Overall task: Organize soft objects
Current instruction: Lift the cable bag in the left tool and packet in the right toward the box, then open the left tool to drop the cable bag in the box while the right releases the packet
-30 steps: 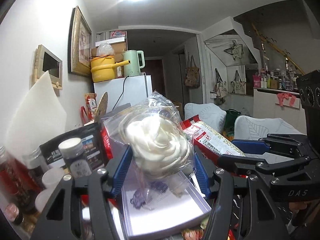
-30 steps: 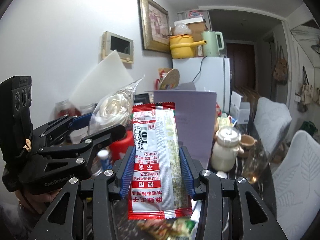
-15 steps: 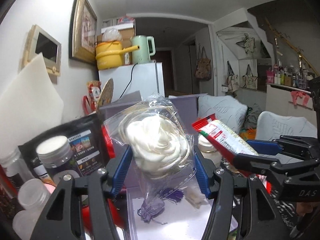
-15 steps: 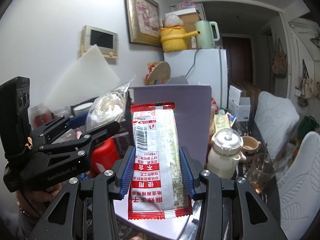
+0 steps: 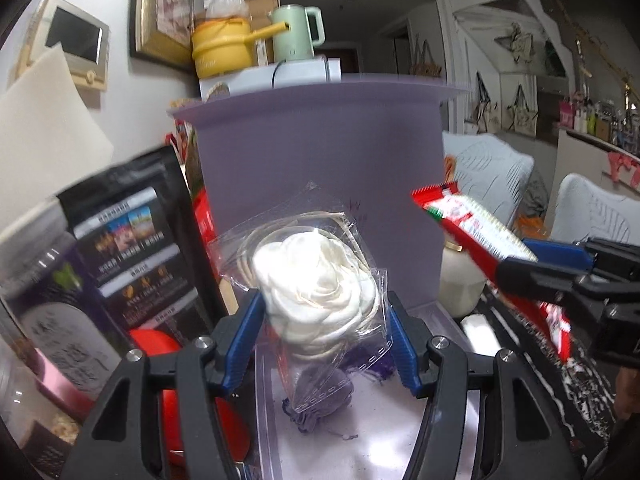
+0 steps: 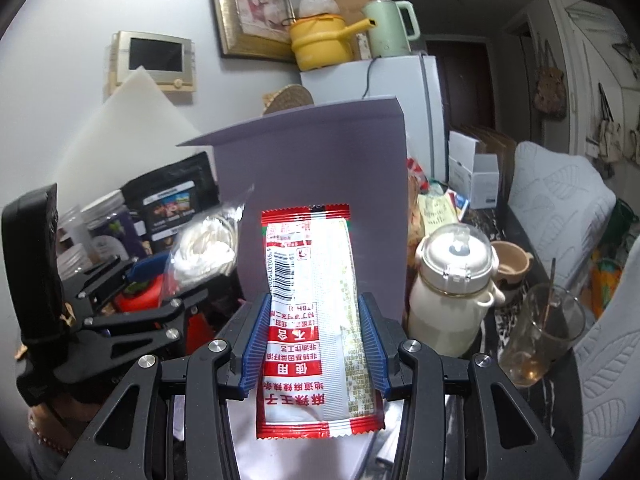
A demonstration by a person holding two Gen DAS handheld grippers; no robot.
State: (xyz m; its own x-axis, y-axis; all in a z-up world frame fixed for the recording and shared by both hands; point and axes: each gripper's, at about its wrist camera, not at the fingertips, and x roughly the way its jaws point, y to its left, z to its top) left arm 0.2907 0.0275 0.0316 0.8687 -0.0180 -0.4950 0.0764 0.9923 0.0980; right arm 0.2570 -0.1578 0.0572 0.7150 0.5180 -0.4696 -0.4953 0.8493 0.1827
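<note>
My left gripper [image 5: 322,324] is shut on a clear bag with a white rose-shaped soft item [image 5: 316,280], held over an open purple storage box [image 5: 320,152]. A small purple pouch [image 5: 320,404] lies on the box floor below it. My right gripper [image 6: 312,332] is shut on a red-and-white snack packet [image 6: 312,312], held upright in front of the box's raised lid [image 6: 320,160]. The right gripper and packet [image 5: 472,224] show at the right of the left wrist view. The left gripper with the bag [image 6: 204,248] shows at the left of the right wrist view.
A black packet [image 5: 132,240], jars [image 5: 52,312] and a red object [image 5: 180,400] crowd the left. A cream bottle [image 6: 452,292], a mug [image 6: 508,264] and a glass with a spoon [image 6: 540,328] stand right of the box. A fridge [image 6: 400,80] stands behind.
Both grippers have moved forward and down toward the purple box, which now fills more of both views. Each still holds its item.
</note>
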